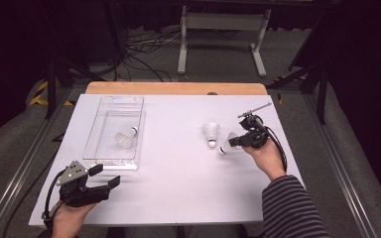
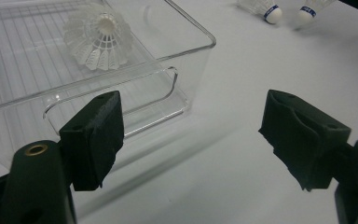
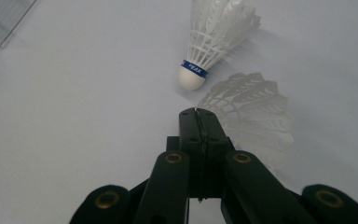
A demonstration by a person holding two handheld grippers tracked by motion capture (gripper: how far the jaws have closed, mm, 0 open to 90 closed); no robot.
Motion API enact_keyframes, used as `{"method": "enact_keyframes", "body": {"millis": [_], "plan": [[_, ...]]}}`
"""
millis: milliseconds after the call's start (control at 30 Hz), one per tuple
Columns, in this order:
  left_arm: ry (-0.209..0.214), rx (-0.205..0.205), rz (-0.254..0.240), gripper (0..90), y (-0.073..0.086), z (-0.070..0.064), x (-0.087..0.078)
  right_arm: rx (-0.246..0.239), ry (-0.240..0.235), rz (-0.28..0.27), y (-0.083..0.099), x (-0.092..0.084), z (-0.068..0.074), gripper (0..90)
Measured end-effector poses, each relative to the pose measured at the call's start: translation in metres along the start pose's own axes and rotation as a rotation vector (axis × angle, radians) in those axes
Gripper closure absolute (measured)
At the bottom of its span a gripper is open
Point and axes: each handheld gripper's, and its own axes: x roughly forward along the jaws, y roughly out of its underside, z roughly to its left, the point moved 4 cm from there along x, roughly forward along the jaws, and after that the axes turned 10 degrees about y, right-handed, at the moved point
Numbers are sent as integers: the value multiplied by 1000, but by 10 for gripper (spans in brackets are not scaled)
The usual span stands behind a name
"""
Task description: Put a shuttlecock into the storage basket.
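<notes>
A white sheet covers the table (image 1: 178, 188), leaving a wooden strip bare along its far edge; behind it lie grey floor, loose cables and a white stand in a dark room. The right gripper (image 3: 199, 114), at middle right of the high view, has its jaws pressed together; whether they pinch the blurred shuttlecock (image 3: 256, 116) beside them is unclear. A second shuttlecock (image 3: 214, 42) lies just beyond. At lower left, the left gripper (image 2: 191, 135) gapes wide, empty, near a clear tray (image 2: 186, 28) holding a third shuttlecock (image 2: 98, 39)
</notes>
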Motion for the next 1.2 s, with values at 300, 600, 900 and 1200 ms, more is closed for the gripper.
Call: {"method": "enact_keyframes", "body": {"millis": [300,600,900,1200], "plan": [[3,0,3,221,0,0,0,-24,-17,-11,0,-3,7,900],[3,-1,0,221,0,0,0,-29,-29,-15,1,-6,12,900],[6,-2,4,221,0,0,0,-50,-51,-26,0,-9,21,900],[5,-1,1,221,0,-1,1,-64,-73,-38,0,-11,29,900]]}}
